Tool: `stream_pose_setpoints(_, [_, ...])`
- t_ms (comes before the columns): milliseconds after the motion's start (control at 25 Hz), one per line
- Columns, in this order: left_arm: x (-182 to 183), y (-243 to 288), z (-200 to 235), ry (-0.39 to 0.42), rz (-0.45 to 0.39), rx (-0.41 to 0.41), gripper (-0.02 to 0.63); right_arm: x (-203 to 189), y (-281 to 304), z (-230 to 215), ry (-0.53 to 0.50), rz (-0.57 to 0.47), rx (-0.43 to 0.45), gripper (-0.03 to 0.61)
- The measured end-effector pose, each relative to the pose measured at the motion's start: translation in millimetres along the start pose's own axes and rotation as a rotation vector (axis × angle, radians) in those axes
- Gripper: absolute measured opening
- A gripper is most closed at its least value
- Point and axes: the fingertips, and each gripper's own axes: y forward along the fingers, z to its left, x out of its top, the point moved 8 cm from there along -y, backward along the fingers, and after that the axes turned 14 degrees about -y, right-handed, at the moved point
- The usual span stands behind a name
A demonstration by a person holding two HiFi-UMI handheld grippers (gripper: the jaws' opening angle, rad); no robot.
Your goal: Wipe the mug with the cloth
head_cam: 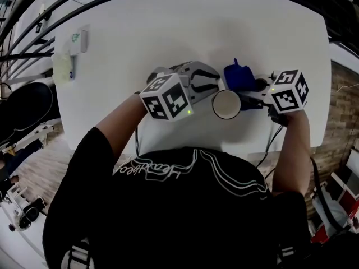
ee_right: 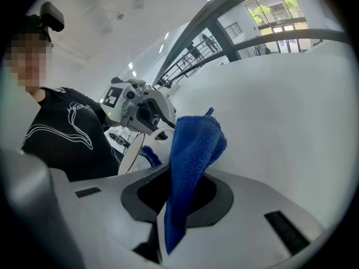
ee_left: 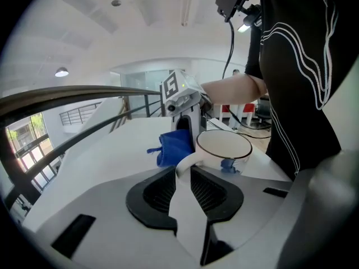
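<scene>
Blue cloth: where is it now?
Head view, right of centre: the blue cloth is clamped in the right gripper, just beyond the white mug that the left gripper holds by its handle.

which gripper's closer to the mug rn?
Left. The left gripper is shut on the handle of the mug. The right gripper, clamped on the blue cloth, sits beside the mug's other side; contact unclear.

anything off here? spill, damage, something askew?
Nothing stands out. The left gripper is clamped on the handle of the mug, which sits mouth up with its rim intact. The right gripper pinches the blue cloth beside it. No spill shows on the white table.
</scene>
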Motion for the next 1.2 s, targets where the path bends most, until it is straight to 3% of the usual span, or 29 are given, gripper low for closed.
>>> stream_pose_setpoints(120, [-5.1,-1.5,2.5,-0.026,0.016,0.008,0.086,-3.4,-1.9,5.1,0.018,-0.062,-0.081,0.054])
stream_pose_setpoints(320, [-18.8,-17.3,-0.9,-0.138,-0.005,0.052,0.126,-14.3,-20.1,34.3,0.013,-0.155,-0.306,0.054])
stream_pose_setpoints(480, [-26.8,-41.2,-37.8,-0.224,-0.042,0.054,0.126,-19.7,-38.7,85.7,-0.006,-0.234,-0.507,0.054])
stream_pose_setpoints(640, [-20.6,-73.2,-89.5,-0.245,-0.095,0.075,0.116,-19.0,-48.1,156.5,-0.045,-0.342,-0.649,0.054])
stream_pose_setpoints(840, [0.5,-120.8,-167.7,-0.290,-0.236,0.059,0.022,-20.1,-32.3,255.6,-0.098,-0.478,-0.678,0.054])
stream_pose_setpoints(1000, [20.3,-162.1,-233.4,-0.289,-0.320,0.049,0.009,-20.1,-15.3,328.8,-0.137,-0.545,-0.670,0.054])
stream_pose_setpoints(1200, [31.6,-198.0,-284.8,-0.376,-0.386,-0.005,0.008,-19.0,-3.4,395.9,-0.129,-0.639,-0.667,0.054])
